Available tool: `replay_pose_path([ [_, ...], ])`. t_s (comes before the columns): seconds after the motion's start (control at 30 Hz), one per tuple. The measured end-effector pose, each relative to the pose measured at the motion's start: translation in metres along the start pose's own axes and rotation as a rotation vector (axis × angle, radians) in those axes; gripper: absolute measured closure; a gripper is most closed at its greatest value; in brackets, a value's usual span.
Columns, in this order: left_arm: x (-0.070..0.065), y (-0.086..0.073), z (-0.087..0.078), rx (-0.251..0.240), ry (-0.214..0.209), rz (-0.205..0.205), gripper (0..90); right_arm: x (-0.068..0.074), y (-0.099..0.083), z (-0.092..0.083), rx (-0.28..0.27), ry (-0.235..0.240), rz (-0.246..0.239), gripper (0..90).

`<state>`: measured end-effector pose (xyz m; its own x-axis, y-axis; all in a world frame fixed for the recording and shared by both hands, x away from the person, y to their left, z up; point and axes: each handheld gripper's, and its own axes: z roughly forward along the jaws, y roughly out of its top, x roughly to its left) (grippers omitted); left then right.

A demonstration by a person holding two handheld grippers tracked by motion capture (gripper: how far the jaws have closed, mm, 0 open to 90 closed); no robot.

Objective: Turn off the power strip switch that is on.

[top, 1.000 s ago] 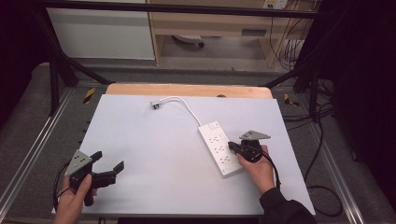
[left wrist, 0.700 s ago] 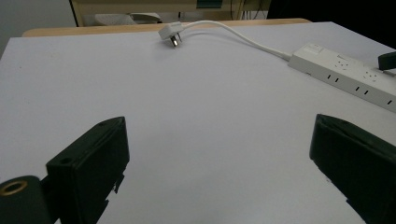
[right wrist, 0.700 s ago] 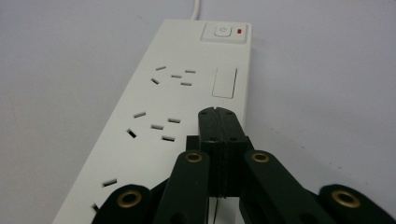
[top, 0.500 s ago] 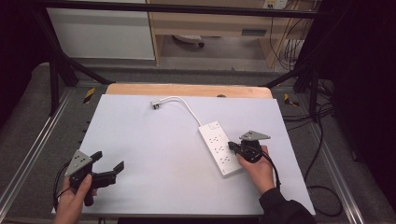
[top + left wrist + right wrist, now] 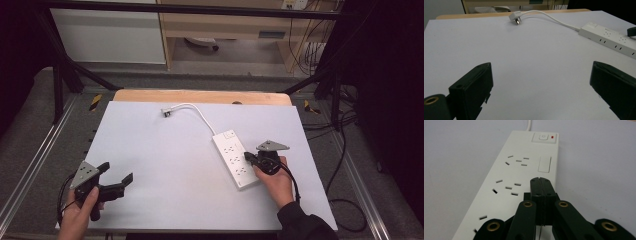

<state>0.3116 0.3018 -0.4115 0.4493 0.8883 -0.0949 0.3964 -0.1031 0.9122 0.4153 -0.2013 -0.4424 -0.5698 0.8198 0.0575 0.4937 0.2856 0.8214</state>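
Note:
A white power strip (image 5: pixel 235 165) lies at an angle right of the table's middle, its white cable curving back to a loose plug (image 5: pixel 166 112). My right gripper (image 5: pixel 248 161) is shut, its black jaws pressed together with nothing between them, resting over the strip's right side. In the right gripper view the closed tip (image 5: pixel 540 185) sits just over the power strip (image 5: pixel 509 185), below its switch and red light. My left gripper (image 5: pixel 116 178) is open near the front left corner, jaws wide apart above bare table. Beyond them in the left gripper view are the plug (image 5: pixel 514 18) and the strip (image 5: pixel 610 38).
The table (image 5: pixel 165 160) has a pale lavender top with a wooden strip along its far edge. Metal rails run down both sides. Black cables hang off the right side, and shelves and furniture stand behind the table.

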Motion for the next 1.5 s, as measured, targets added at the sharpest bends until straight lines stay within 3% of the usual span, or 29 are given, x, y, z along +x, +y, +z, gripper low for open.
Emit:
replay_pose_path([
  [1.5, -0.0005, -0.0001, 0.0006, 0.001, -0.001, 0.002, 4.6, -0.0015, -0.0024, 0.0015, -0.017, 0.004, -0.003, 90.0],
])
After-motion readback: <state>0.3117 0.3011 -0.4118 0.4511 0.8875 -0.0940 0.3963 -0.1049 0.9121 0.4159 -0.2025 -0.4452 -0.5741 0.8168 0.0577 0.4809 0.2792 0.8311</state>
